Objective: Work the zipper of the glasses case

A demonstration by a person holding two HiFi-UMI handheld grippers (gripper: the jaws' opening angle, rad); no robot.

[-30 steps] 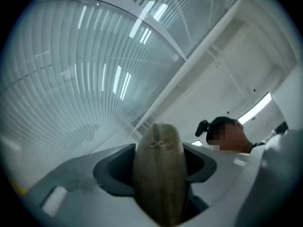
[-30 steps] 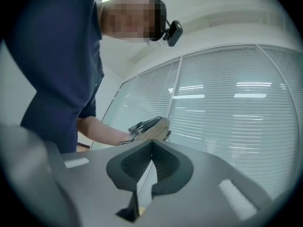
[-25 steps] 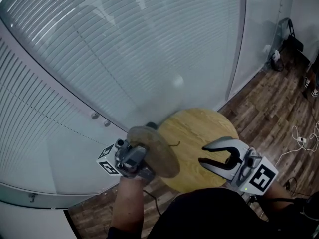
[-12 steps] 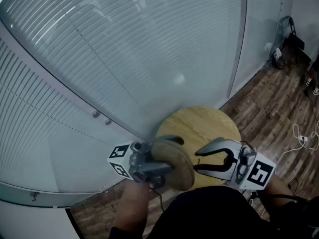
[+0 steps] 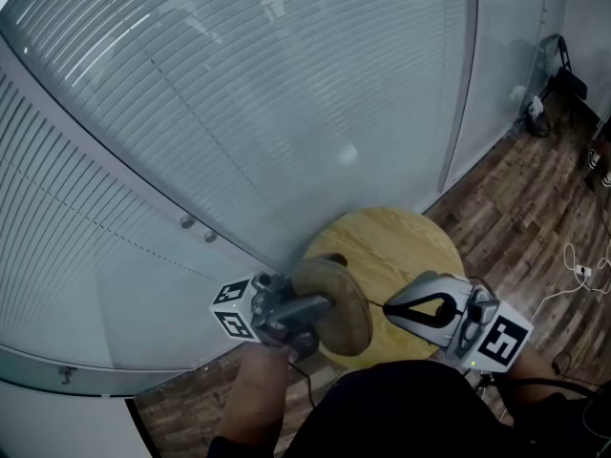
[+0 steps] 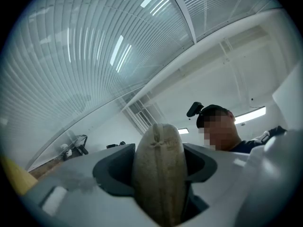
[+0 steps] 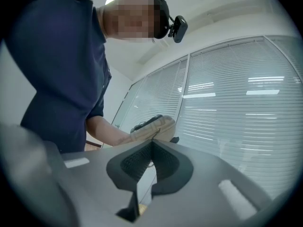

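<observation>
My left gripper (image 5: 310, 308) is shut on a tan oval glasses case (image 5: 336, 303), which it holds on edge above the near left rim of the round wooden table (image 5: 406, 246). In the left gripper view the case (image 6: 158, 171) fills the gap between the dark jaws. My right gripper (image 5: 386, 306) sits just right of the case. Its jaws have just closed, and the tips meet on the thin zipper pull (image 5: 372, 304) that sticks out of the case. In the right gripper view the jaws (image 7: 152, 142) meet right below the case (image 7: 152, 128).
A curved glass wall with blinds (image 5: 239, 113) stands behind the table. Wooden flooring with white cables (image 5: 576, 267) lies at the right. A dark item (image 5: 563, 74) leans against the far wall. My own dark-clothed body fills the bottom edge.
The right gripper's jaws stood open and are now shut at the case's zipper pull. The left gripper has carried the case right and a little lower, turning it more edge-on.
</observation>
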